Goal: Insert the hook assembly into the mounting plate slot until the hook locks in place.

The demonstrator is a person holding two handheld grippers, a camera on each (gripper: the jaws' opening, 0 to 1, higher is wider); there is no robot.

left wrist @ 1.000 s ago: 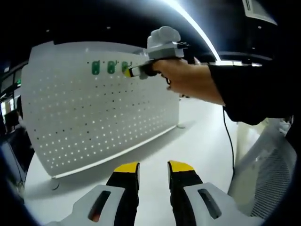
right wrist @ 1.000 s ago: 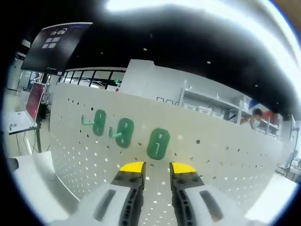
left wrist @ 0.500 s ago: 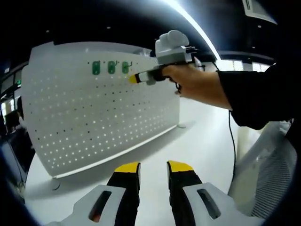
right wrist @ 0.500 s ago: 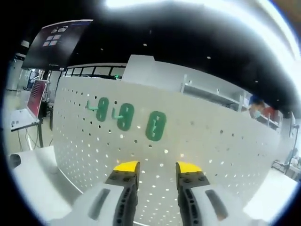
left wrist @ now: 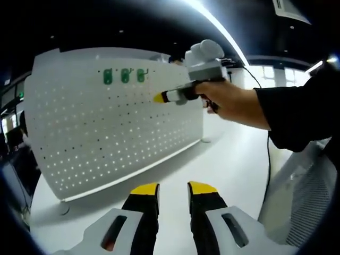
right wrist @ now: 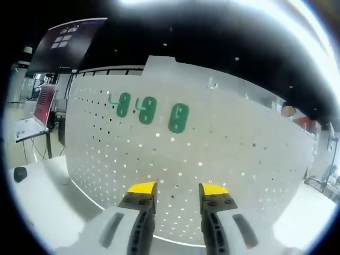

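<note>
Three green hooks [right wrist: 149, 110] are hanging on the pegboard [right wrist: 212, 170]; right gripper [right wrist: 177, 189] and left gripper [left wrist: 173, 188] are facing it, jaws parted, empty.

Nothing readable here, honestly; the white pegboard [right wrist: 212, 154] is just rows of holes, no lettering on it; the three green hook plates [right wrist: 178, 118] near its top edge carry no marks I can make out; there's a dark screen [right wrist: 64, 45] hanging up at the upper left of the right gripper view with some pale tiles on it, but they're way too small and blurry to read; no brand or number visible on the gripper bodies either.
</note>
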